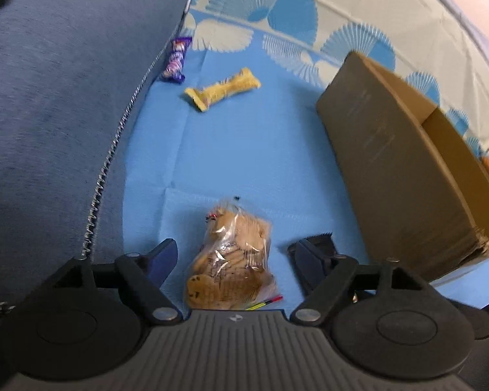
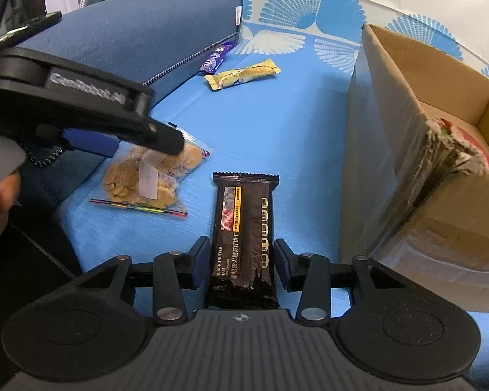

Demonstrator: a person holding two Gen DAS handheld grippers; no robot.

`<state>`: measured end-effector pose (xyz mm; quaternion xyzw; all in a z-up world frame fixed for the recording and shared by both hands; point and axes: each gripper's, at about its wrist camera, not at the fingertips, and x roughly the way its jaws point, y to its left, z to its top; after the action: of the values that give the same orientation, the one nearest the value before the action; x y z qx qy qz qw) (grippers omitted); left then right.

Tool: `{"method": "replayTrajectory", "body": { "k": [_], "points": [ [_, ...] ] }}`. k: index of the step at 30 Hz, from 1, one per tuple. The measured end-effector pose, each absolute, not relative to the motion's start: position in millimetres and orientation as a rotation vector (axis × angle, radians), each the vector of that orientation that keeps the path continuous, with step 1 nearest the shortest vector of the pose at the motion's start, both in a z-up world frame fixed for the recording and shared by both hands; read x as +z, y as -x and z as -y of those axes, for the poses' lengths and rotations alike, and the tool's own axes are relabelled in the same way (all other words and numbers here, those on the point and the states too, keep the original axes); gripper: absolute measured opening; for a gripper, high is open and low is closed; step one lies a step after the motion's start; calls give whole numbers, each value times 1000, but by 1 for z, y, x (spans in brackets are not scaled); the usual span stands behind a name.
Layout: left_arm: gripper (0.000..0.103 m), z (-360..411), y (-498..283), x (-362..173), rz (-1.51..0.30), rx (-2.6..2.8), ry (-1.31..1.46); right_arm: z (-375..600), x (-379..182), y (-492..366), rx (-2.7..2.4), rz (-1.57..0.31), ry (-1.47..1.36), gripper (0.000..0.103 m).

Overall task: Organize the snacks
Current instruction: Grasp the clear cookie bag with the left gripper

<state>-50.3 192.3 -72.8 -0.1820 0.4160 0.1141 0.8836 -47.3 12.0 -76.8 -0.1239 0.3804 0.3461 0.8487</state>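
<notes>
A clear plastic bag of tan biscuits is lying on the blue bed sheet, between the spread-apart jaws of the left hand-held gripper, which are not touching it. A black rectangular cracker packet is lying flat between the jaws of the right hand-held gripper, its pads close alongside without clearly pressing. A yellow wrapped bar and a purple wrapped bar are resting farther off, near a blue cushion. A brown cardboard box is standing open at the right.

cookie bag: clear glossy plastic | box: matt cardboard
</notes>
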Motion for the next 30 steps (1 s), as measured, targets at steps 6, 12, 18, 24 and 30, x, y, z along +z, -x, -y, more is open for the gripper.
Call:
{"method": "replayTrajectory", "body": {
  "k": [6, 12, 18, 24, 30],
  "points": [
    [84, -181, 39, -81, -919, 232, 304, -15, -82, 41, 728, -817, 252, 46],
    [84, -181, 36, -85, -939, 235, 306, -14, -84, 39, 726, -819, 247, 47],
    [84, -180, 36, -85, -946, 237, 308, -15, -84, 39, 726, -818, 251, 47],
    [84, -180, 35, -86, -949, 236, 306, -15, -85, 39, 725, -817, 254, 47],
    [84, -179, 35, -86, -950, 235, 301, -16, -85, 39, 724, -815, 258, 47]
  ]
}}
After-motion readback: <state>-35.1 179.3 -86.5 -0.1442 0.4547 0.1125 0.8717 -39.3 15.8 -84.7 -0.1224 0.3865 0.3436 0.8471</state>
